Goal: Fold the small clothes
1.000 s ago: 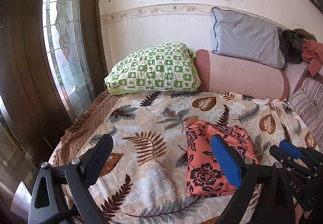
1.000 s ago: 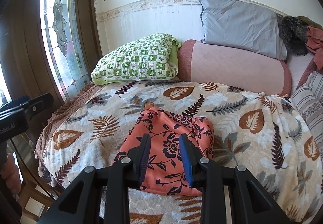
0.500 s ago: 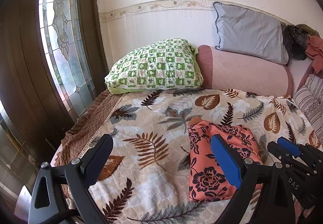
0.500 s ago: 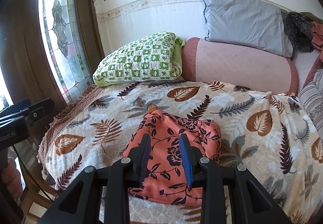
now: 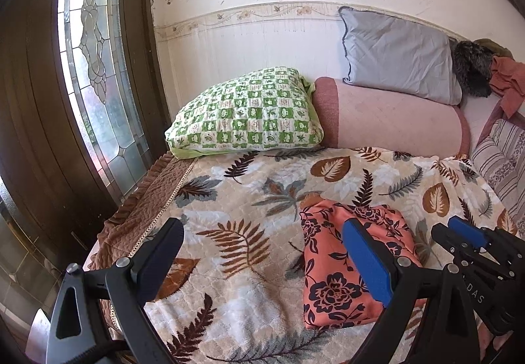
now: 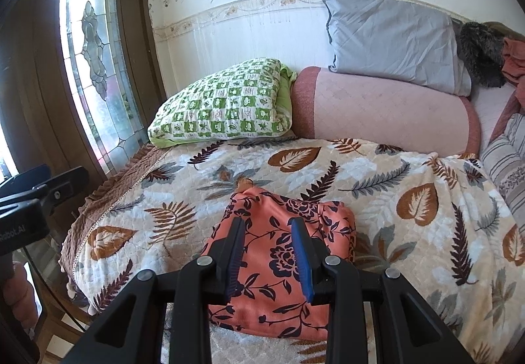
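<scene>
On the bedspread [image 6: 410,167], folded garment [image 6: 279,265] lies under right claw [image 6: 269,252].

Both wrist cameras sit low near the bed's foot, facing the wall; the left one looks from farther left, nearer the window; both share the green checked pillow [image 5: 246,111] [image 6: 223,105] and floral garment [image 5: 341,269] [image 6: 279,252].

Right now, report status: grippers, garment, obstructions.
Left gripper open, empty. Right gripper part open, empty, above the folded floral garment. Garment flat on leaf-print bedspread. Nothing blocking.
</scene>
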The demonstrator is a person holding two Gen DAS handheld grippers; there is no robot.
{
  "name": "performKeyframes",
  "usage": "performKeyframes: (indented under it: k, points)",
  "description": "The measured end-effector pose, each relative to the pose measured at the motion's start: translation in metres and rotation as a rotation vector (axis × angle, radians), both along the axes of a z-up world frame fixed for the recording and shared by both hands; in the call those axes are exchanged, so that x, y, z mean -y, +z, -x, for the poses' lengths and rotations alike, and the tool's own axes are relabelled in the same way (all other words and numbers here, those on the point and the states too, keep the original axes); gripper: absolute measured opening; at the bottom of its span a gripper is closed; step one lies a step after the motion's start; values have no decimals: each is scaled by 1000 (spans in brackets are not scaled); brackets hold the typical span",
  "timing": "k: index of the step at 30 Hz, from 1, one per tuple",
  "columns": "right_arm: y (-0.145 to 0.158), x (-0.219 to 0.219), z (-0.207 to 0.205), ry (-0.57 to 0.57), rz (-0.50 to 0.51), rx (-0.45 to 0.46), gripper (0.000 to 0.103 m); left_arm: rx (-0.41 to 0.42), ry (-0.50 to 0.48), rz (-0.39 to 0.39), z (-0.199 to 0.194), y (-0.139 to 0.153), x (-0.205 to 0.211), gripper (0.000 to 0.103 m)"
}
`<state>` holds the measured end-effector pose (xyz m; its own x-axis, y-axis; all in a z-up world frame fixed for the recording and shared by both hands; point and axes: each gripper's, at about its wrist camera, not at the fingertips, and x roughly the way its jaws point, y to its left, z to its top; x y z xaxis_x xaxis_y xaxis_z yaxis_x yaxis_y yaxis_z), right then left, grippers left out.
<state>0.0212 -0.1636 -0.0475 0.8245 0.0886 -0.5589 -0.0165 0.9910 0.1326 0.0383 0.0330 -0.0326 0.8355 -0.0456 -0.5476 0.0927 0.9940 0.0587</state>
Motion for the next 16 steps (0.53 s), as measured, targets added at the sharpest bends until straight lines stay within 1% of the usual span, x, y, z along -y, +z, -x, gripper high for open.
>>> performKeyframes:
  k: [7,11,14,16]
  points:
    - [12,-11,11,-5,21,26,33,23,8,23,8,5,-15,97]
    - [11,-17,14,2,20,20,33,24,9,33,9,4,-21,97]
    - [8,-18,12,10,5,7,33,35,-15,46,7,1,-22,97]
    - [3,-11,7,8,-27,-11,33,11,-19,48,0,-4,-20,97]
